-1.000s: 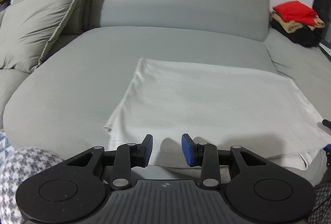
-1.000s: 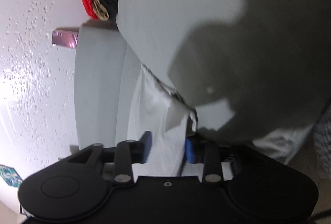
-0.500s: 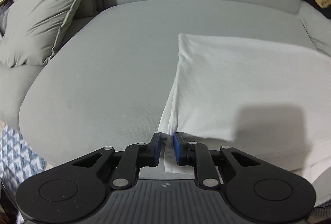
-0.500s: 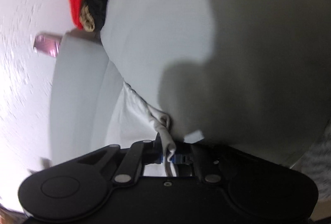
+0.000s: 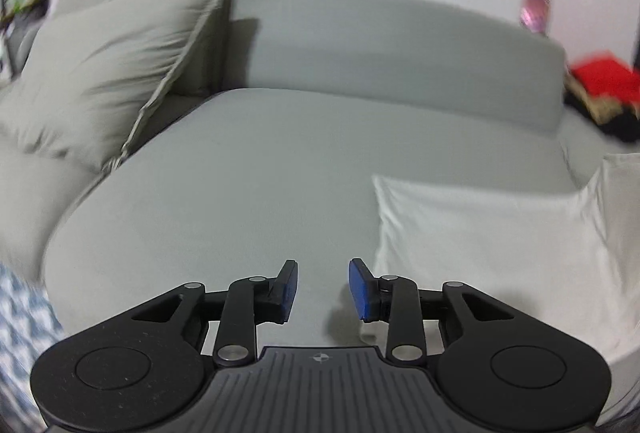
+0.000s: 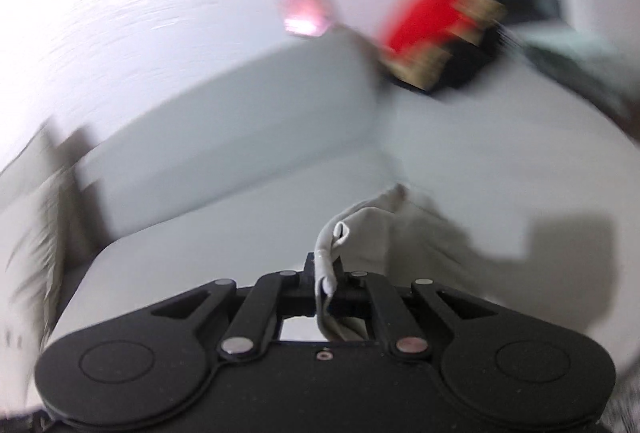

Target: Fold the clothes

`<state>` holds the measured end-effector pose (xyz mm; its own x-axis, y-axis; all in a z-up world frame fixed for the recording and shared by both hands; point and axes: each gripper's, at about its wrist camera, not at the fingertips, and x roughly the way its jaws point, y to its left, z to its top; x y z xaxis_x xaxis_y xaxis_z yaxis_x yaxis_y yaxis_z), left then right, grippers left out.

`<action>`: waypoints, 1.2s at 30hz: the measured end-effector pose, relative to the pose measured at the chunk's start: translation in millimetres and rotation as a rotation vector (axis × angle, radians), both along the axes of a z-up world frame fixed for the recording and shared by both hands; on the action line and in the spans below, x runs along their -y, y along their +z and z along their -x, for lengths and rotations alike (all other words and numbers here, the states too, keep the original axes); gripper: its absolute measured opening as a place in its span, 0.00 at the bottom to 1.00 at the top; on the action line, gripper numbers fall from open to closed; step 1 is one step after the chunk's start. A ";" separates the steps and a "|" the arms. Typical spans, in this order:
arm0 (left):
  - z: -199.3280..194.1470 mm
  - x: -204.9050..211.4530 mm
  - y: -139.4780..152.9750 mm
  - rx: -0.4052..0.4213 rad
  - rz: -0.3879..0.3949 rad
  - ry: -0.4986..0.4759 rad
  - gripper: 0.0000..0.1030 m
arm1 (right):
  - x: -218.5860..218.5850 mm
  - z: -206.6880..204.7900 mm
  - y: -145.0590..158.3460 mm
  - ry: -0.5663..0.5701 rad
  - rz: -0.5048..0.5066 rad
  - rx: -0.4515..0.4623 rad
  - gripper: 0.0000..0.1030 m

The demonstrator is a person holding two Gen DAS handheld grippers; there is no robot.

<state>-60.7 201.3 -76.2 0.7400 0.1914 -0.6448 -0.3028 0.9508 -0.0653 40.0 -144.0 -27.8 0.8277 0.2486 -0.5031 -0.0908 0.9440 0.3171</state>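
Note:
A white garment [image 5: 492, 233] lies on the grey sofa seat [image 5: 260, 169], to the right in the left wrist view. My left gripper [image 5: 323, 289] is open and empty above the seat, just left of the garment's left edge. My right gripper [image 6: 325, 279] is shut on a bunched edge of the white garment [image 6: 360, 233], which rises between its jaws. This view is blurred by motion.
Two grey pillows [image 5: 108, 73] lean at the sofa's left end. A stack of folded clothes, red on top [image 5: 600, 85], sits at the far right of the sofa; it also shows in the right wrist view [image 6: 432, 21]. A pink object [image 5: 536, 5] stands on the backrest.
My left gripper was shut on the garment's left edge half a second ago; now it is open and has pulled left off it. My right gripper closed on the garment and swung round.

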 end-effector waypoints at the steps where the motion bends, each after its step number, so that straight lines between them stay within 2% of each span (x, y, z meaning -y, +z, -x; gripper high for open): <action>1: 1.7 -6.1 -2.3 0.005 0.037 0.017 0.31 | -19.9 2.6 7.3 0.054 0.024 0.028 0.04; 3: 4.9 -17.7 -6.7 0.014 0.107 0.050 0.30 | -59.5 10.2 15.7 0.167 0.065 0.072 0.04; 5: 5.2 -22.4 -9.0 0.016 0.138 0.071 0.29 | -96.8 18.3 12.8 0.279 0.100 0.094 0.04; 6: 5.3 -24.8 -10.2 0.017 0.153 0.082 0.24 | -114.6 20.9 9.6 0.332 0.116 0.098 0.04; 7: 5.4 -27.1 -11.3 0.018 0.168 0.093 0.23 | -130.1 22.6 2.2 0.378 0.129 0.085 0.04; 12: 3.0 -26.0 -15.4 0.001 0.176 0.089 0.23 | -180.1 27.9 -59.1 0.538 0.210 -0.117 0.04; 14: 3.4 -23.5 -15.5 0.004 0.168 0.085 0.23 | -182.6 25.5 -72.6 0.539 0.206 -0.175 0.04; 16: 5.0 -21.6 -14.9 0.010 0.162 0.083 0.23 | -179.7 29.7 -70.5 0.532 0.186 -0.190 0.04; 22: 6.1 -18.5 -14.6 0.020 0.165 0.094 0.23 | -171.7 22.8 -31.9 0.494 0.076 -0.183 0.04; 25: 6.7 -18.3 -14.2 0.023 0.168 0.102 0.23 | -176.7 19.0 -25.7 0.500 0.079 -0.189 0.04; 29: 9.7 -22.7 -14.8 0.022 0.177 0.131 0.23 | -191.7 14.5 -32.3 0.548 0.116 -0.228 0.05; 31: 14.7 -27.3 -14.4 0.034 0.197 0.157 0.23 | -195.6 12.2 -39.0 0.622 0.099 -0.260 0.13; 34: 24.5 -34.7 -13.4 0.051 0.232 0.198 0.24 | -176.2 9.5 -40.3 0.787 -0.066 -0.326 0.27; 36: 28.6 -38.8 -14.2 0.043 0.249 0.210 0.24 | -148.8 6.6 -32.9 0.801 -0.142 -0.351 0.29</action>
